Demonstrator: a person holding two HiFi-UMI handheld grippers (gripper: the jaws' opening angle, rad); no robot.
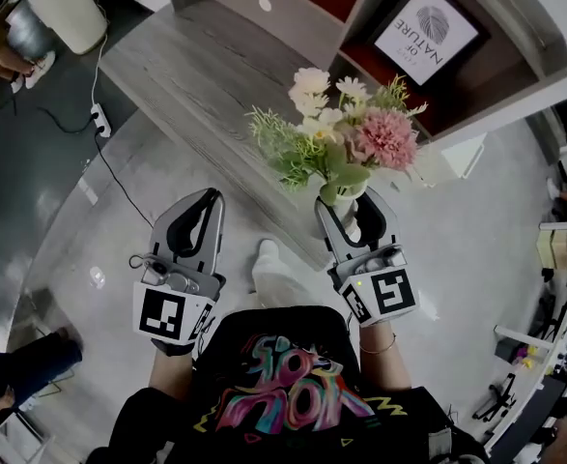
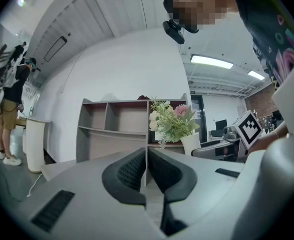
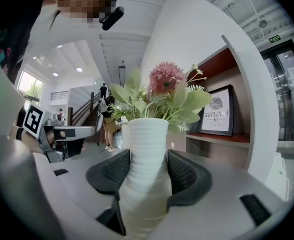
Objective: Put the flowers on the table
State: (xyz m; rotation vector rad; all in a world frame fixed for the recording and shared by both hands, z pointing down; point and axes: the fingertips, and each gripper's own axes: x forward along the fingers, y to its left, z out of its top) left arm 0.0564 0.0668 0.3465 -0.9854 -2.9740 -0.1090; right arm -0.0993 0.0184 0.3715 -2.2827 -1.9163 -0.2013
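Observation:
A bunch of pink, cream and green flowers [image 1: 346,138] stands in a ribbed white vase [image 1: 349,206]. My right gripper [image 1: 353,199] is shut on the vase's body, its black pads [image 3: 187,176] pressed against both sides of the vase [image 3: 145,174], which it holds upright in the air. The flowers [image 3: 159,96] rise above the jaws. The grey wooden table [image 1: 206,66] lies ahead, and the bouquet hangs over its near edge. My left gripper [image 1: 198,201] is shut with nothing in it, level with the right one; in its own view the left gripper [image 2: 147,171] faces the flowers [image 2: 172,121].
A framed leaf picture [image 1: 426,32] stands on a red-brown shelf behind the table. A white power strip [image 1: 99,116] with a cable lies on the floor at the left, near a white bin [image 1: 66,8]. A person's shoes [image 1: 32,71] show at the far left.

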